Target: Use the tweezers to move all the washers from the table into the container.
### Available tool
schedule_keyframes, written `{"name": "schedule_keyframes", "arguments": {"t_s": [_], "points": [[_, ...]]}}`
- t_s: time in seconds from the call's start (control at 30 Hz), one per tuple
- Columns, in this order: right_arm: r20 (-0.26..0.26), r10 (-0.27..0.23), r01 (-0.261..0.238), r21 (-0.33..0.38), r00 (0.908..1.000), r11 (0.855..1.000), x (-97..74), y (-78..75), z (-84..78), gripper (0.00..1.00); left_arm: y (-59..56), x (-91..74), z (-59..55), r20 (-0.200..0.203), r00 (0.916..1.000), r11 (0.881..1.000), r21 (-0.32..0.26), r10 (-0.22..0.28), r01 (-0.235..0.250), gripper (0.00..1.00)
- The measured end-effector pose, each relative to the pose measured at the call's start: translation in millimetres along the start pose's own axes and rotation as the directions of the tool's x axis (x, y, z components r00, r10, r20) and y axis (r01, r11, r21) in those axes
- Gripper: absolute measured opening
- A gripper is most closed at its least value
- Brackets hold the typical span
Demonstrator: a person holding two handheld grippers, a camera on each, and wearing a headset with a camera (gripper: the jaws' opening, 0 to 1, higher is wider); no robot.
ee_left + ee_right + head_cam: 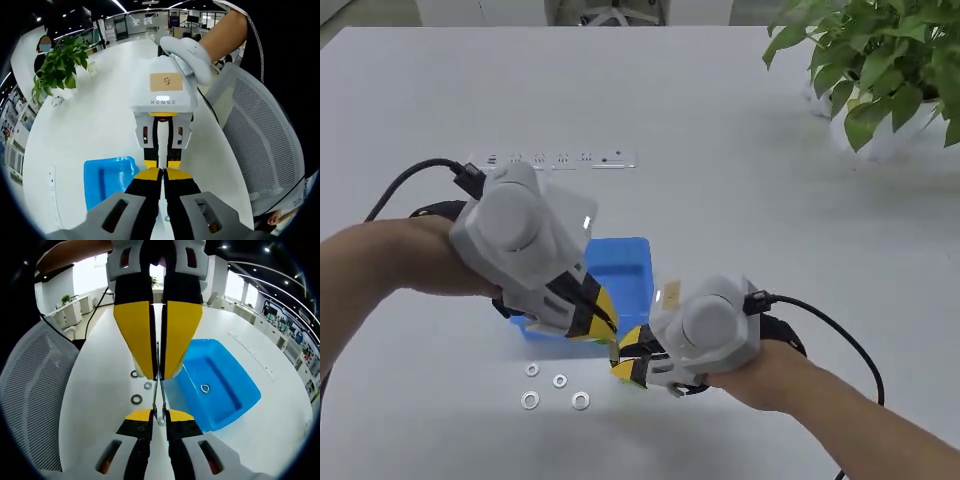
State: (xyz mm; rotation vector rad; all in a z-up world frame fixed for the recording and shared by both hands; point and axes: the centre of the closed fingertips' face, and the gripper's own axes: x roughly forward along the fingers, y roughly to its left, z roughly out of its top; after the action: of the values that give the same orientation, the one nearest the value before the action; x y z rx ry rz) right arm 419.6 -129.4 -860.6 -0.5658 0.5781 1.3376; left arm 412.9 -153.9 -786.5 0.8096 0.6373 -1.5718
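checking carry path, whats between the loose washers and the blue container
In the right gripper view, the tweezers and the left gripper yellow tips; otherwise bare table.

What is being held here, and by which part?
The tweezers, by both ends: the left gripper has its jaws shut on one end, the right gripper on the other. Which end is pointed cannot be told.

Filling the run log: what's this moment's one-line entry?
left gripper: shut on tweezers | right gripper: shut on tweezers | washers: four on table, one in container
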Motion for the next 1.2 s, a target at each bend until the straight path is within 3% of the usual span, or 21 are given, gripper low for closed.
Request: {"name": "schedule_keyframes", "arguments": {"t_s": [0.23,1.2], "points": [[-0.001,0.006,-0.006,0.011,1.0,1.0,2.6,1.5,-3.7,0.12,-1.1,4.9,-4.1,-0.005,0.9999,1.0,-0.004,-0.012,0.012,0.06],[0.012,0.004,-0.005,0.027,0.9999,1.0,0.8,1.4,-3.8,0.14,0.5,6.1,1.8,0.008,0.9997,1.0,-0.013,-0.023,0.023,0.06]]}}
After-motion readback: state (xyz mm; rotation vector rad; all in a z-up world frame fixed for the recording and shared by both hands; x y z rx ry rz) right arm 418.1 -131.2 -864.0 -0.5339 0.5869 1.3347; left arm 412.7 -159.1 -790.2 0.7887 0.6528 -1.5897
